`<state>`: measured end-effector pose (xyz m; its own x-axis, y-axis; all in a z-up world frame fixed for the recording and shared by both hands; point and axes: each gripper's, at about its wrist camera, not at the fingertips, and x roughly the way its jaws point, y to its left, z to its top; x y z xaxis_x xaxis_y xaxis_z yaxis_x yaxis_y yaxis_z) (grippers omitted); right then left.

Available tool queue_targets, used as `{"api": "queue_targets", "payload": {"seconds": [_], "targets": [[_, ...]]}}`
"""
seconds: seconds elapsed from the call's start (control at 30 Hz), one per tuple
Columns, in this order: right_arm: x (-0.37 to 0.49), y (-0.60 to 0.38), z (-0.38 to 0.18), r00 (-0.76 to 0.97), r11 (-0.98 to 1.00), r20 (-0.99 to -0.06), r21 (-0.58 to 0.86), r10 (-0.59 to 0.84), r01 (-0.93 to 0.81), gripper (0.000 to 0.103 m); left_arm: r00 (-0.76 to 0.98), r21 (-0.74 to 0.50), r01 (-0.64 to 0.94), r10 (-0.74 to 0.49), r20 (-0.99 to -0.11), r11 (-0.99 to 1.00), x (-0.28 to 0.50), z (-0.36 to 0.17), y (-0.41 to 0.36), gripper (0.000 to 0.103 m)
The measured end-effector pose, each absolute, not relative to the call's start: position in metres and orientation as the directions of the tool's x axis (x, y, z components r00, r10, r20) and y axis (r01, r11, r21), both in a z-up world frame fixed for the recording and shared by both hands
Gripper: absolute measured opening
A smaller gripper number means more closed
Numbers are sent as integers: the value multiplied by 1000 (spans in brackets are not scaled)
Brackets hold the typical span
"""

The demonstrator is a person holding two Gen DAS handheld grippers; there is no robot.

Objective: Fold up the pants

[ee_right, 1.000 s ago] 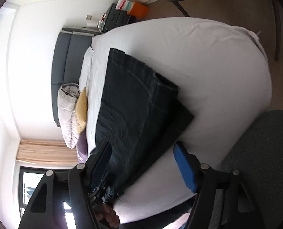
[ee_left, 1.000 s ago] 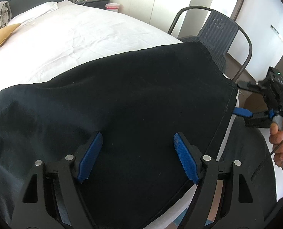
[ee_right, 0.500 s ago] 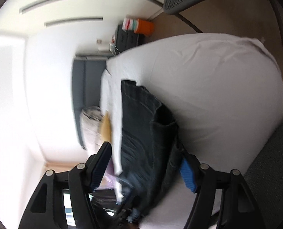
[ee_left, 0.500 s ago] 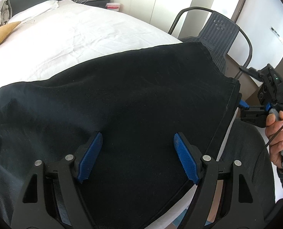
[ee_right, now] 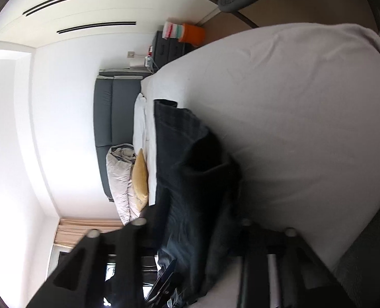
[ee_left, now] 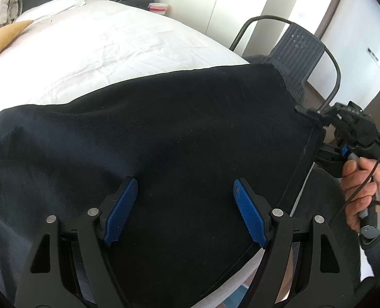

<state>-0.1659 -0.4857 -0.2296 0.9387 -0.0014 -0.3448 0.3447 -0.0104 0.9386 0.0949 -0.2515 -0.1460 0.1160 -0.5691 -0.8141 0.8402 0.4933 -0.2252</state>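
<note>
White bed [ee_left: 128,43], dark pants [ee_left: 164,138] along its near edge — grab under way.
Right gripper [ee_right: 190,233], wide a second ago, is closing on the pants' corner; left gripper [ee_left: 184,213] hovers wide, empty — fold can start.

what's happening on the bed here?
A person with a claw in each hand is folding dark pants spread on a white bed. The right claw is at the pants' edge, its jaws closing on the fabric. The left claw is open over the middle of the pants, gripping nothing.
</note>
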Motion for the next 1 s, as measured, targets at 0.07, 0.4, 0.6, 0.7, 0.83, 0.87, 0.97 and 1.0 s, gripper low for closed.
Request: {"api": "queue_targets", "payload": {"seconds": [0.07, 0.4, 0.6, 0.7, 0.83, 0.87, 0.97, 1.0], "targets": [[-164, -486, -225, 930, 12, -367, 930, -1, 367, 23, 112, -235, 836, -574, -811, 496, 96, -146, -250, 76], [-133, -464, -149, 874, 333, -483, 817, -48, 470, 13, 96, -453, 673, -676, -731, 585, 130, -136, -198, 76], [-72, -405, -93, 826, 617, -562, 635, -44, 465, 13, 127, -561, 557, -731, -671, 613, 159, -132, -136, 76], [-32, -359, -75, 798, 756, -602, 512, -24, 409, 13, 150, -599, 510, -750, -645, 617, 170, -131, -103, 76], [14, -294, -76, 756, 864, -654, 404, 42, 300, 13, 169, -644, 453, -769, -617, 616, 181, -130, -59, 76], [22, -280, -77, 746, 881, -663, 384, 55, 276, 13, 169, -660, 438, -777, -606, 610, 184, -129, -48, 76], [47, -238, -85, 704, 931, -705, 311, 91, 191, 10, 172, -695, 407, -797, -580, 593, 191, -126, -19, 79], [56, -229, -89, 690, 939, -716, 300, 105, 168, 10, 173, -706, 396, -802, -571, 588, 192, -125, -13, 83]]}}
